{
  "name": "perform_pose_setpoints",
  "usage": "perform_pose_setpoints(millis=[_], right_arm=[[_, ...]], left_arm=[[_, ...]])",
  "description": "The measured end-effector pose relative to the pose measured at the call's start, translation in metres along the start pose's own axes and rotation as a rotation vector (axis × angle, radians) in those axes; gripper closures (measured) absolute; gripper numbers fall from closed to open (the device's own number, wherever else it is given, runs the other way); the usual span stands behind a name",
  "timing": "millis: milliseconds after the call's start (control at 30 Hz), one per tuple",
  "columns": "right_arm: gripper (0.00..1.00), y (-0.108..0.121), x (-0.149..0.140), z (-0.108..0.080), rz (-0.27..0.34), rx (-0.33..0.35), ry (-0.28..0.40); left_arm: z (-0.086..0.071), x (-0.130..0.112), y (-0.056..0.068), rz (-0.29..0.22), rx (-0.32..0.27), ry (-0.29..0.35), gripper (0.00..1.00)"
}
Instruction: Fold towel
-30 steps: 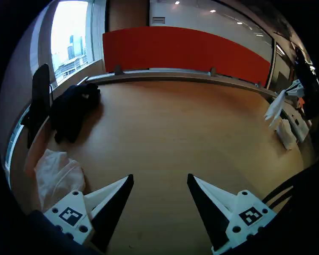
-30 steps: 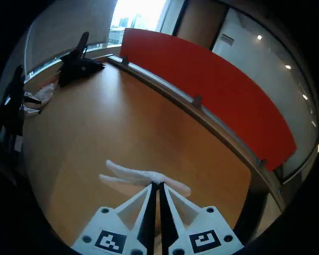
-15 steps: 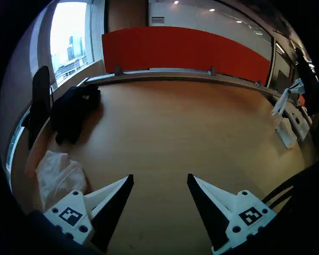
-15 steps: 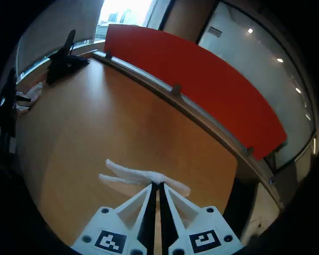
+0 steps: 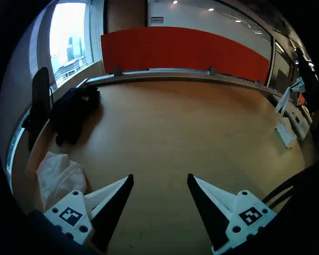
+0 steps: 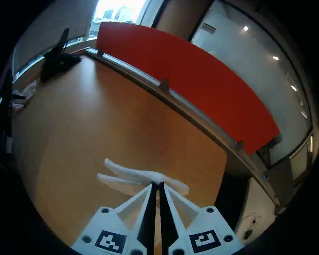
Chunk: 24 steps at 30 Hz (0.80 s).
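Observation:
My right gripper point(image 6: 156, 185) is shut on a white towel point(image 6: 138, 176), which bunches in long folds just past the fingertips, above the wooden table point(image 6: 95, 123). In the left gripper view that same towel point(image 5: 283, 101) hangs as a narrow strip from the far gripper at the right, over the table's right end. My left gripper point(image 5: 159, 176) stands open above the table point(image 5: 172, 123) with nothing between its fingers.
A black bag point(image 5: 72, 110) lies at the table's left side, and a crumpled white cloth or bag point(image 5: 59, 178) sits near my left finger. Another white item point(image 5: 286, 132) lies at the right edge. A red partition point(image 5: 185, 49) runs along the far edge. A dark chair point(image 5: 40, 93) stands at the left.
The right gripper has carried the towel up and toward the table's right end, still shut on it. The left gripper has hardly moved.

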State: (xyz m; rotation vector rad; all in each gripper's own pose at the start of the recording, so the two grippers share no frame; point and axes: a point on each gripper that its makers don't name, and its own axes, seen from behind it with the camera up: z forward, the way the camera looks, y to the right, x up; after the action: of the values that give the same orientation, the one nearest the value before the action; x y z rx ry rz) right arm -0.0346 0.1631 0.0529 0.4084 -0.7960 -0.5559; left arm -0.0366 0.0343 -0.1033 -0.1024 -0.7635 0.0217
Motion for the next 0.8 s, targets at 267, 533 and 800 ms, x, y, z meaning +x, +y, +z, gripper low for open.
perform_pose_setpoints(millis=[267,533,800], right_arm=[[0.95,0.004,-0.012,-0.009,0.010,-0.011,-0.010],[0.96,0.007,-0.042,-0.024,0.042,-0.024,-0.028],[0.95,0.005,-0.095,-0.035,0.104,-0.036,-0.085]], left_arm=[[0.000,0.002,0.002,0.005,-0.003,0.002,0.06],[0.000,0.004,0.004,0.012,-0.008,0.002,0.06],[0.000,0.004,0.007,0.019,-0.013,0.001,0.06]])
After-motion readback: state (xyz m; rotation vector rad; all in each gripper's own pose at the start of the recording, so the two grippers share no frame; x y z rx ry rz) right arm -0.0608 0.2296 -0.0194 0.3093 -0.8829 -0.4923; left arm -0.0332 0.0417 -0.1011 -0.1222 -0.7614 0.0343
